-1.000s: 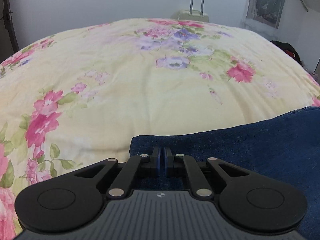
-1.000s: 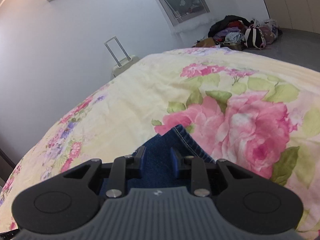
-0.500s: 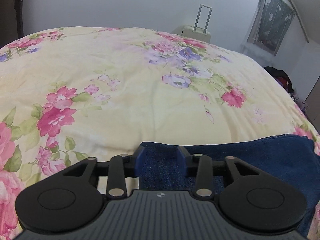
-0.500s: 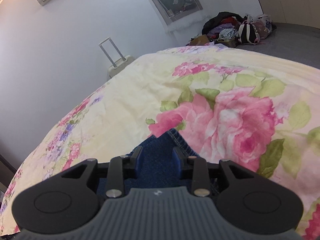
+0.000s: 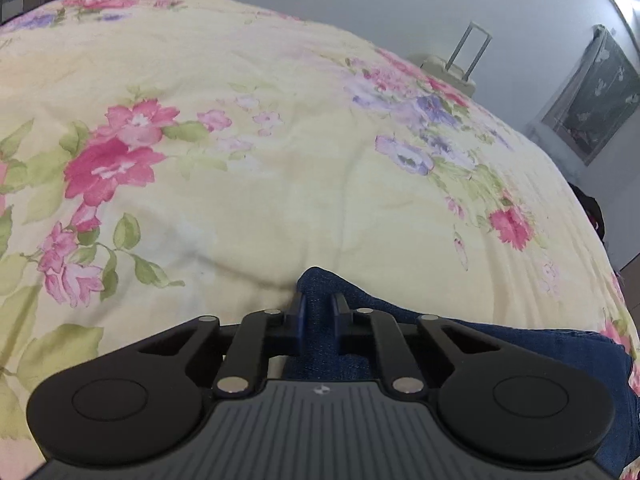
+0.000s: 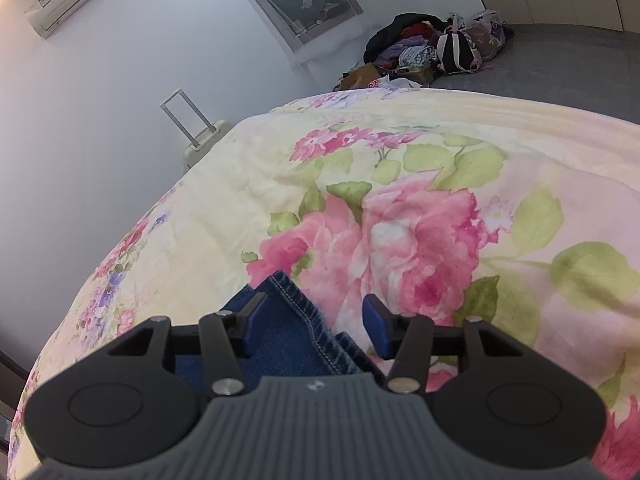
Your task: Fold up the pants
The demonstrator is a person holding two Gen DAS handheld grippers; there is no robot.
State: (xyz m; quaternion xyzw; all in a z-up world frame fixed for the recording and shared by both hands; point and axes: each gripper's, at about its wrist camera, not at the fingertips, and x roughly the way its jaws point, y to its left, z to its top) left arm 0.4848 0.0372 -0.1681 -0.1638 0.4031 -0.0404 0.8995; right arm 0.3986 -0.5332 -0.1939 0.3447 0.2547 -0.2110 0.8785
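The blue denim pants (image 5: 520, 344) lie on a bed with a yellow floral cover (image 5: 280, 160). My left gripper (image 5: 319, 316) is shut on a bunched corner of the denim, which pokes up between its blue pads. In the right wrist view my right gripper (image 6: 316, 320) is open wide. A stitched hem corner of the pants (image 6: 288, 320) lies between its fingers, not pinched, on the floral cover (image 6: 400, 220).
A beige suitcase (image 5: 452, 72) with a raised handle stands beyond the bed's far edge; it also shows in the right wrist view (image 6: 204, 140). A pile of clothes and bags (image 6: 432, 52) lies on the grey floor by the wall.
My left gripper, shut a second ago, opened and has now closed on a denim corner and swung left. My right gripper has opened wider over the hem.
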